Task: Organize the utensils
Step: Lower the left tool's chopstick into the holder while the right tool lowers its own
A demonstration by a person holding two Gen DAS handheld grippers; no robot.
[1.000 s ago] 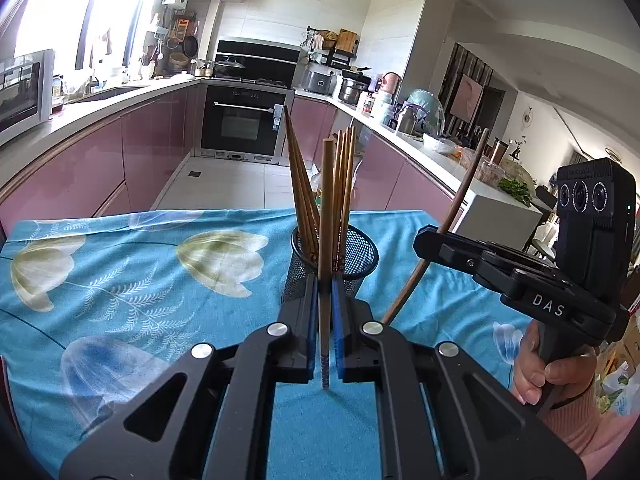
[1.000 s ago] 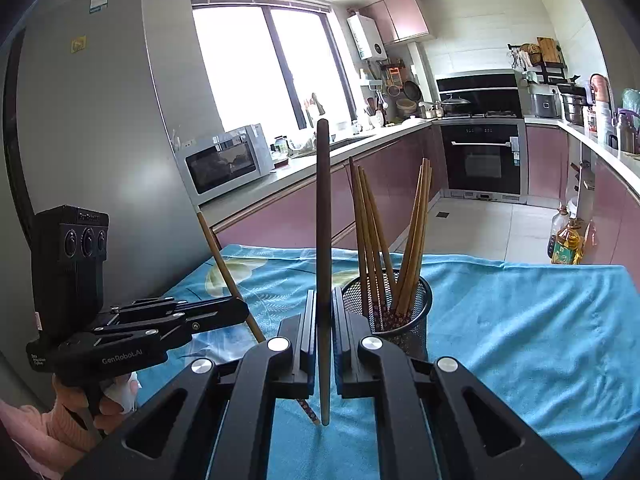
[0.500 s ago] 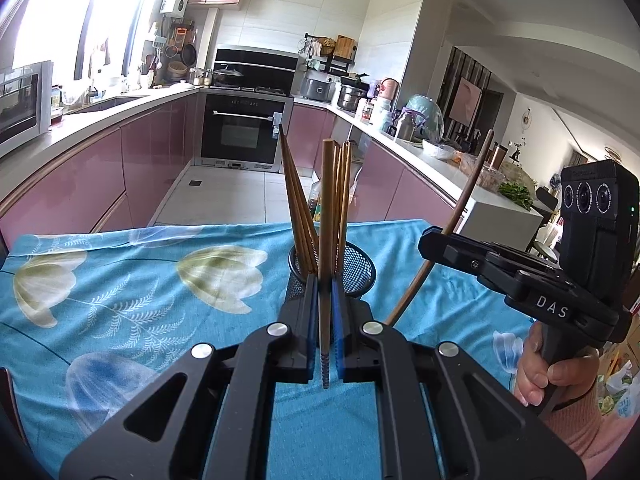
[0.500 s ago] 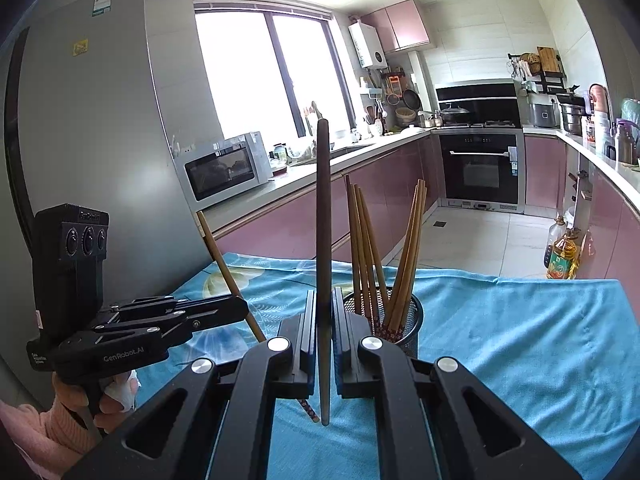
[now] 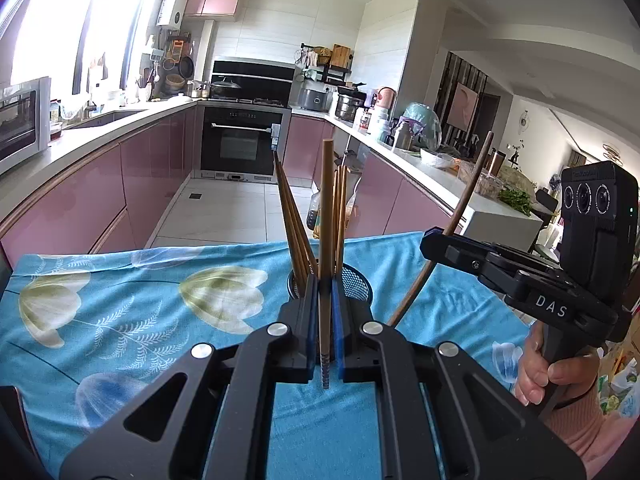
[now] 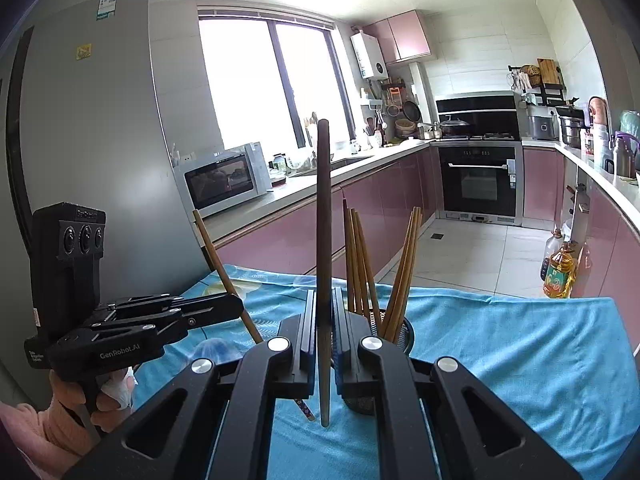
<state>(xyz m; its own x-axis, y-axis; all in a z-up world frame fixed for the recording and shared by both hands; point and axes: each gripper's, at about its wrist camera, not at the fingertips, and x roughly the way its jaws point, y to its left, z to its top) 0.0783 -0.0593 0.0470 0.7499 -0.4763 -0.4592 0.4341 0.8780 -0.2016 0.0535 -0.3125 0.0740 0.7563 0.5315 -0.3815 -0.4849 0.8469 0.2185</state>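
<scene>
So nearest the camera in each wrist view, both grippers are clamped on a chopstick. The left gripper (image 5: 327, 312) pinches a light chopstick (image 5: 326, 240) standing about upright, patterned tip poking out below the pads. The right gripper (image 6: 323, 320) squeezes a dark chopstick (image 6: 322, 240) the same way, tip hanging down over the cloth (image 6: 500, 344).

What's changed over the last second: honestly not much with the hands. Both grips look the same, and the sticks haven't slipped. The view has tipped a little, so the holder (image 5: 358, 286) now sits lower and tucks in right behind the left jaws, and in the right view it's half hidden behind the right jaw too. To me that reads as both hands edging in toward the holder.

Just past the grippers, the mesh holder stands on the blue cloth with a bunch of chopsticks (image 6: 360, 264) already fanned out in it. So it looks like two more to drop in, neither started down yet. Kitchen counters (image 5: 60, 156) run behind.
</scene>
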